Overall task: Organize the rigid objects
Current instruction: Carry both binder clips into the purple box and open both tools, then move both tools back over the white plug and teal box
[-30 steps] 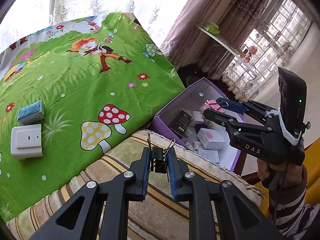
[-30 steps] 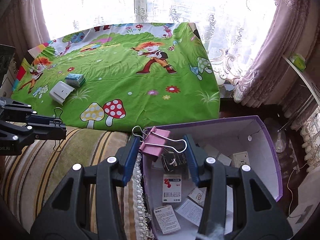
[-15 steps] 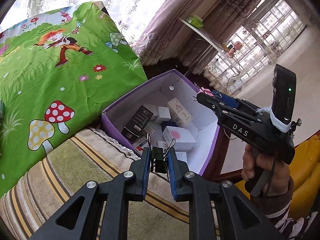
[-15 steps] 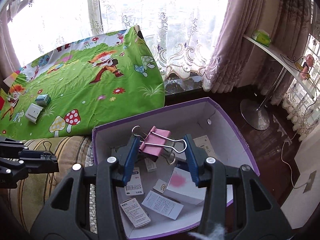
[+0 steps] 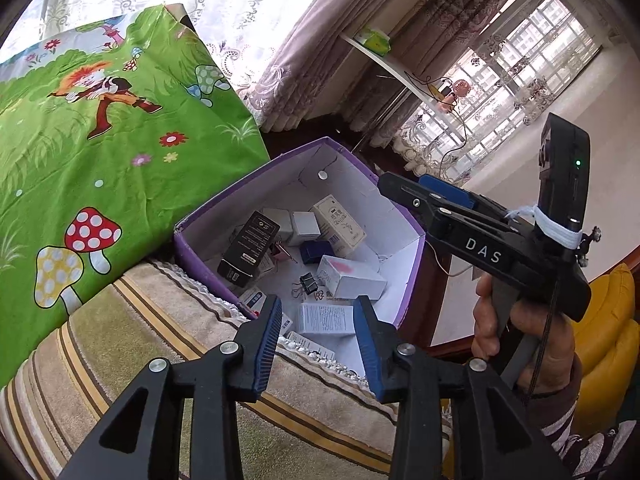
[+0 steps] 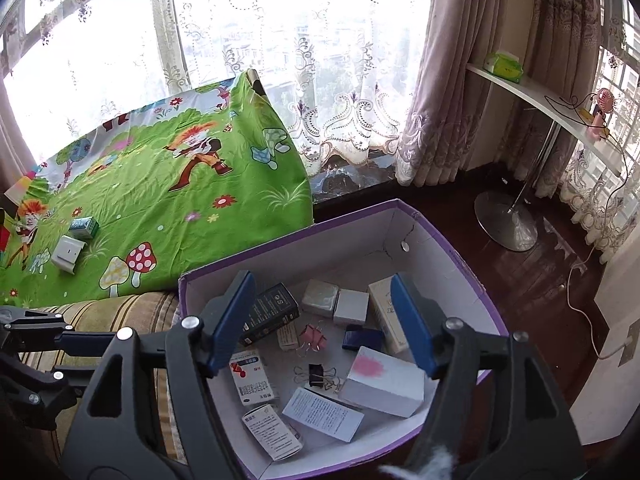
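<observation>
1. Left gripper [image 5: 316,340] and right gripper [image 6: 322,326]: jaws just spread, nothing between them.
2. Black clip [image 6: 318,374] and pink clip [image 6: 314,336] lie in purple box [image 6: 280,254], lower centre.
3. Left over: white switch [image 6: 68,254] and, apparently, a teal packet [image 6: 84,227], left edge on green cloth [image 6: 160,200].

Green cartoon sheet [image 6: 168,216] covers the far-left surface. On it, far left: white box [image 6: 68,254] with teal box [image 6: 84,227] just beyond, close together. Near edge of sheet meets striped cover [image 5: 160,344] in the foreground. Purple box [image 6: 460,264] sits right of both, beside the sheet's right edge. Dark wood floor [image 6: 532,280] to the right carries a round metal stand base [image 6: 506,222] and a white cable [image 6: 580,300].
</observation>
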### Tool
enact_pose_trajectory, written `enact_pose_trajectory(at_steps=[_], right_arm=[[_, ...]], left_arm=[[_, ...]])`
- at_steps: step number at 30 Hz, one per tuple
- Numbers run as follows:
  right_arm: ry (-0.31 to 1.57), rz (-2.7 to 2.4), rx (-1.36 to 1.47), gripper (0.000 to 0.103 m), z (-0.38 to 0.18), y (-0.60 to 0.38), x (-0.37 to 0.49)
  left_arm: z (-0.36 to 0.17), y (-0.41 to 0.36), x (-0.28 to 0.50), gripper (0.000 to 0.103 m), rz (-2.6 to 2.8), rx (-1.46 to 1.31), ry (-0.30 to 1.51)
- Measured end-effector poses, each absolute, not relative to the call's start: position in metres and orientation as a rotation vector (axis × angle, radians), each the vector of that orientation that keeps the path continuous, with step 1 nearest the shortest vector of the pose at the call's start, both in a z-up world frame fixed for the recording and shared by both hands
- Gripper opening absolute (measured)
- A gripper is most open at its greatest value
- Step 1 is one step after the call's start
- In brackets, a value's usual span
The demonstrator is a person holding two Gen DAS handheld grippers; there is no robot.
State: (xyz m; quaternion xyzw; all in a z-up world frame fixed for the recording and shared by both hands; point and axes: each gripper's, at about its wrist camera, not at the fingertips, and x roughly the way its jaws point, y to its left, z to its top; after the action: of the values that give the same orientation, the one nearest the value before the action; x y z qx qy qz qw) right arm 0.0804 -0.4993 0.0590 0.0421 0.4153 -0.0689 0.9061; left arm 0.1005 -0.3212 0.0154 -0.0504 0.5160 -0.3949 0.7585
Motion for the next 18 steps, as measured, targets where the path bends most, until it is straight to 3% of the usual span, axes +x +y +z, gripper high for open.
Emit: enact_pose_trajectory(at_steps=[9,18], right_arm=[[0.854,-0.077,0.098,0.073,0.059,-0.481,0.081],[0.866,-0.018,0.053,0.073,0.057,-0.454,0.085]], left_arm=[[0.016,-0.307,0.107,0.043,-0.818,-0.138,1.117],[0.022,-0.277,0.121,0.065,-0.692,-0.137,1.078]])
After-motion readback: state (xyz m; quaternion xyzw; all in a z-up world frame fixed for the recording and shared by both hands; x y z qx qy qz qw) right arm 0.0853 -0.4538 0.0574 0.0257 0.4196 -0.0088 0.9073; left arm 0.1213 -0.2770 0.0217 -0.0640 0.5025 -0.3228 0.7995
